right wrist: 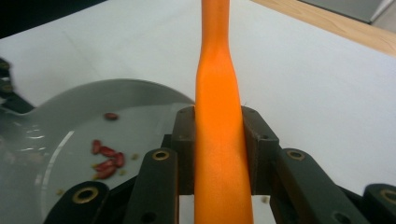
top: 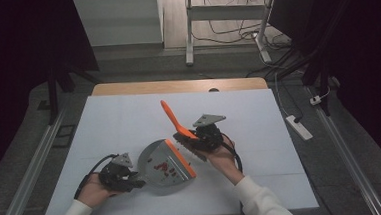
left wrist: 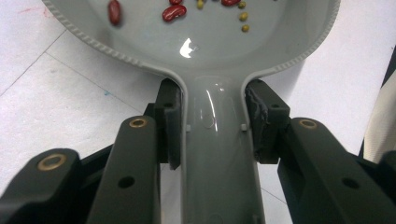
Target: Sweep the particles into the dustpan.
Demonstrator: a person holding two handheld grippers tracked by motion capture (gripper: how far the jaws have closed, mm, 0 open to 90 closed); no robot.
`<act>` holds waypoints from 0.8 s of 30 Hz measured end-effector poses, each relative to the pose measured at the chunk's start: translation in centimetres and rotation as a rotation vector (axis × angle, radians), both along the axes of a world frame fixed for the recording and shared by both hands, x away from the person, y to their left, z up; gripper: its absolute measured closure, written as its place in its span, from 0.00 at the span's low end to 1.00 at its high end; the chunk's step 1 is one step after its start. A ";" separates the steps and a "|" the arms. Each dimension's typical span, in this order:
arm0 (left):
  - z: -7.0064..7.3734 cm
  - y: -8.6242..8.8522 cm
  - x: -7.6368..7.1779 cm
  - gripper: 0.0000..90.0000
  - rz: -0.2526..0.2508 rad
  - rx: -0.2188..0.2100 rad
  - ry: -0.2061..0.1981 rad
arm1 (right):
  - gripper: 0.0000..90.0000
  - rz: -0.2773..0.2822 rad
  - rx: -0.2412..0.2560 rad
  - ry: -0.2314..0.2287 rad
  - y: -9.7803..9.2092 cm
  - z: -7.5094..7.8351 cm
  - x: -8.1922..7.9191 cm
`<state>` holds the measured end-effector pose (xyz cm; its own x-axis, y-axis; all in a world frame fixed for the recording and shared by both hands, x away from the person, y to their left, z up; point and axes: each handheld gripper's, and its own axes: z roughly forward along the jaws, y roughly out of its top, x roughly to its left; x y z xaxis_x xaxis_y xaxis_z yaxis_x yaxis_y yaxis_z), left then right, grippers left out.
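Note:
A grey dustpan (top: 164,167) with an orange front lip lies on the white table, holding several red beans (top: 162,168) and small yellow-green ones (left wrist: 243,17). My left gripper (top: 133,180) is shut on the dustpan's handle (left wrist: 218,154), its pads (left wrist: 170,126) pressing both sides. My right gripper (top: 200,138) is shut on an orange brush (top: 175,122), whose handle (right wrist: 219,116) slants up and away to the left. The bristle head sits beside the dustpan's lip. The right gripper view has the dustpan (right wrist: 70,121) with beans (right wrist: 107,158) at its left.
The white table surface (top: 129,121) has a wooden edge at the far side. Beyond it stand a white desk frame (top: 190,32) and loose cables on the floor. A white power strip (top: 300,127) lies on the floor at the right.

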<state>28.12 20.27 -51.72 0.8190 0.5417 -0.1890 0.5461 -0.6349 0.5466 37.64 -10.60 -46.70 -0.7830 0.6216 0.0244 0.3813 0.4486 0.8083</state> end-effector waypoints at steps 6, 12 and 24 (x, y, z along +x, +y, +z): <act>0.0 0.1 0.0 0.69 -0.002 -0.001 0.000 | 0.78 -0.056 -0.023 0.007 -0.9 -0.7 1.2; 0.0 0.1 0.0 0.69 -0.001 -0.001 -0.001 | 0.78 -0.098 -0.039 0.005 -1.8 -1.2 2.1; 0.0 0.0 -0.1 0.69 0.013 -0.003 -0.004 | 0.78 -0.160 -0.104 0.014 -2.4 -1.8 5.0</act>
<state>27.98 20.31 -51.74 0.8127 0.5517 -0.1872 0.5519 -0.6259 0.5510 42.64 -13.01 -48.49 -0.6738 0.7380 -0.0368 0.4653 0.4625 0.7548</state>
